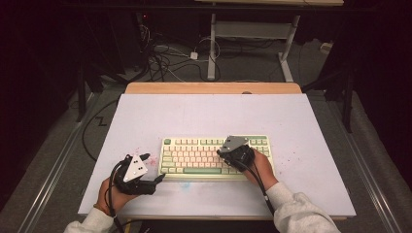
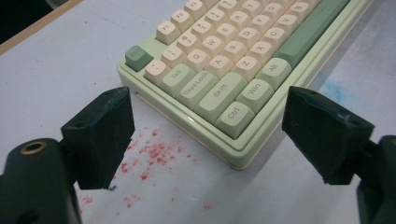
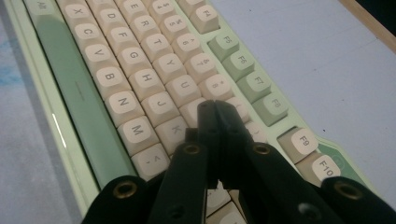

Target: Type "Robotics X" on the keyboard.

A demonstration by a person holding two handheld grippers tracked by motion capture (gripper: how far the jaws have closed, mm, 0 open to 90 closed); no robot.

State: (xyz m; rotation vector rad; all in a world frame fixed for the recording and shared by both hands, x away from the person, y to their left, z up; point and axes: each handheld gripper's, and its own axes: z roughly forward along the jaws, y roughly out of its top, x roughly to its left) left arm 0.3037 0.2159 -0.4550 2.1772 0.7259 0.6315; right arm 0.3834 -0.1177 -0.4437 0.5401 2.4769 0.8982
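A pale green keyboard [image 1: 216,158] with cream and green keys lies at the middle front of the white table top [image 1: 204,111]. My left gripper [image 1: 158,178] rests on the table just off the keyboard's near left corner. In the left gripper view my left gripper [image 2: 208,100] stands open, its jaws wide apart either side of the Ctrl corner of the keyboard [image 2: 219,56], with nothing between them. My right gripper [image 1: 221,153] is over the right half of the keys. In the right gripper view my right gripper [image 3: 215,108] is shut, its tips just above the keyboard [image 3: 130,70] near the K and I keys.
Red speckles [image 1: 148,158] stain the sheet left of the keyboard, and a faint blue smear [image 1: 184,185] lies in front of it. A wooden strip [image 1: 214,88] edges the far side. Cables [image 1: 160,58] and a desk frame [image 1: 212,48] stand on the floor beyond.
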